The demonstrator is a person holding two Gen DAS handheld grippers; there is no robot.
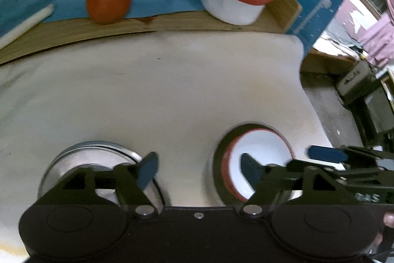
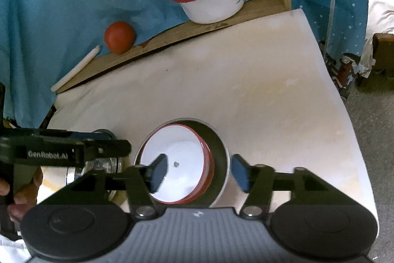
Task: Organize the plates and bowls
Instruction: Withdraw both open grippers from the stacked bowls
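Fingers (image 2: 157, 174) of both grippers spread, released; red-rimmed bowl (image 2: 177, 162) sits tilted in steel bowl (image 2: 219, 139).

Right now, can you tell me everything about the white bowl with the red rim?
The white bowl with the red rim looks like glossy enamel, round and shallow, with a thin red band around its edge and a small dark speck inside. It sits tilted inside a larger steel bowl on the white tabletop. The right hand-held gripper hangs open above it, one pad over its inside, one outside the steel wall; neither visibly presses on it.
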